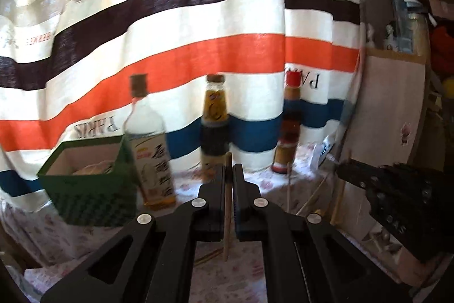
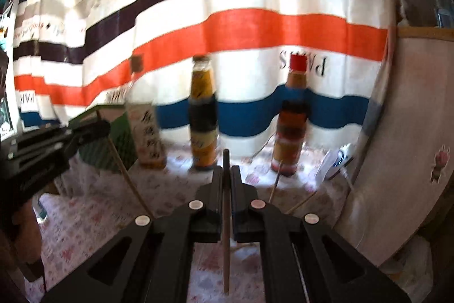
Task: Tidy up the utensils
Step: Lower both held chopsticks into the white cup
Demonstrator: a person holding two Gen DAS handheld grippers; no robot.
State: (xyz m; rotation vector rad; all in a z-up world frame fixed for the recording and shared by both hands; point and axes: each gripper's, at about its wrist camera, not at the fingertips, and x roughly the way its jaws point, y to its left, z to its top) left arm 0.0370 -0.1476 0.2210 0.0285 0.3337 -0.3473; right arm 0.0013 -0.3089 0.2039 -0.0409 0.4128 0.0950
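My left gripper (image 1: 228, 169) is shut on a wooden chopstick (image 1: 227, 217) that stands upright between the jaws, above the table. My right gripper (image 2: 226, 171) is shut on another chopstick (image 2: 226, 240) with a dark top end, also upright. In the left wrist view the right gripper (image 1: 340, 171) shows at the right with its chopstick (image 1: 339, 198) hanging below. In the right wrist view the left gripper (image 2: 105, 125) shows at the left with its chopstick (image 2: 127, 178) slanting down. A green box (image 1: 90, 183) stands at the left.
Three sauce bottles stand in a row against a striped curtain: a clear one (image 1: 150, 155), a dark one (image 1: 214, 127), a red-capped one (image 1: 289, 127). Loose thin sticks (image 1: 312, 198) lie on the floral tablecloth (image 1: 71, 240). A pale board (image 1: 388, 115) leans at right.
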